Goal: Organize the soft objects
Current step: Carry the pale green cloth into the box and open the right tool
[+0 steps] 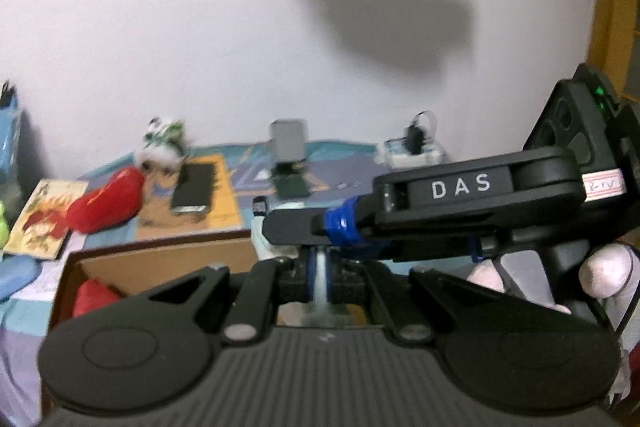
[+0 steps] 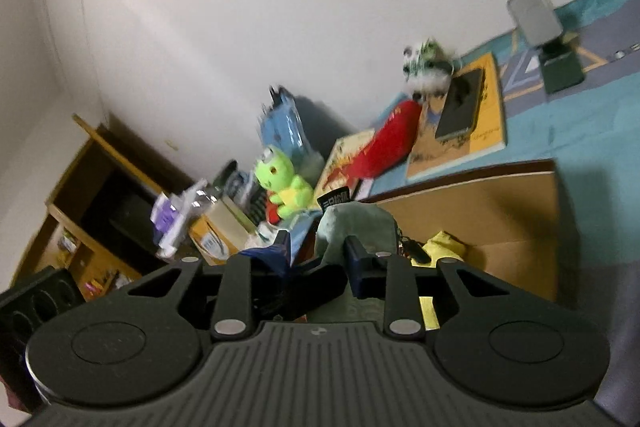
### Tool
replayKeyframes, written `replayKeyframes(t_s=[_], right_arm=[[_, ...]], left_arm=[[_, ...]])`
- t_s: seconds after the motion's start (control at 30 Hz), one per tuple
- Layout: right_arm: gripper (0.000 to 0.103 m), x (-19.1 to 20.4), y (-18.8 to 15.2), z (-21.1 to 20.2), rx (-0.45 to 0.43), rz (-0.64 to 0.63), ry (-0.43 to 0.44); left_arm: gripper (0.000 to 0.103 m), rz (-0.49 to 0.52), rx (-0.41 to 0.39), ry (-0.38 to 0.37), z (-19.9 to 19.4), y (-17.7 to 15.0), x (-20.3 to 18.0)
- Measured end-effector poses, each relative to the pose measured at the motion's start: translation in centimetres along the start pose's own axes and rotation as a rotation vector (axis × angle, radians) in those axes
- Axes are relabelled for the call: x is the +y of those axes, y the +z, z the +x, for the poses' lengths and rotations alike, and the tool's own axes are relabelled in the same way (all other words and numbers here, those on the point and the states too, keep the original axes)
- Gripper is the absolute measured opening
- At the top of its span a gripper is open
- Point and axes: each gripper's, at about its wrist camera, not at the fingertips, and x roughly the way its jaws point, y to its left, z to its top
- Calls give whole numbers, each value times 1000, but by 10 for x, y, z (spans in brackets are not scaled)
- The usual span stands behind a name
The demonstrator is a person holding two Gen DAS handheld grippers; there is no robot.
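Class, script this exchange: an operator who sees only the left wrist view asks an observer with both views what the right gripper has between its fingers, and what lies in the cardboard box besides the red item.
Operator: The right gripper crosses my picture side-on. Is anything between its fingers?
Observer: Yes, a grey-green soft item is bunched between them.
Operator: In the cardboard box I see only a red soft item. Anything more?
Observer: A yellow soft piece lies inside, with a small black object right beside it.
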Motion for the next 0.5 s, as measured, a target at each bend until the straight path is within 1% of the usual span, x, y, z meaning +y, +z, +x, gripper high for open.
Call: replayKeyframes(t_s=[0.13,0.27,0.37,0.43,0.47,0.5], right_arm=[[10,-9,-4,43,68,-6,-41],[10,-11,-13,74,124,-30,-100],[11,-15,-19,91,163,-17,-137],[13,-15,-18,95,179,4,-158],[15,-14,-18,97,182,4,-175],[15,-13,-19,98,184,2,-192]], left_arm=[[0,-38,63,30,23,-14,38],[0,-76,137,47,41,-32,68],[0,-97,185,50,51,-42,80],[1,-97,191,59,51,-47,84],[3,-97,195,65,50,-48,85],[12,-101,204,69,51,-49,86]])
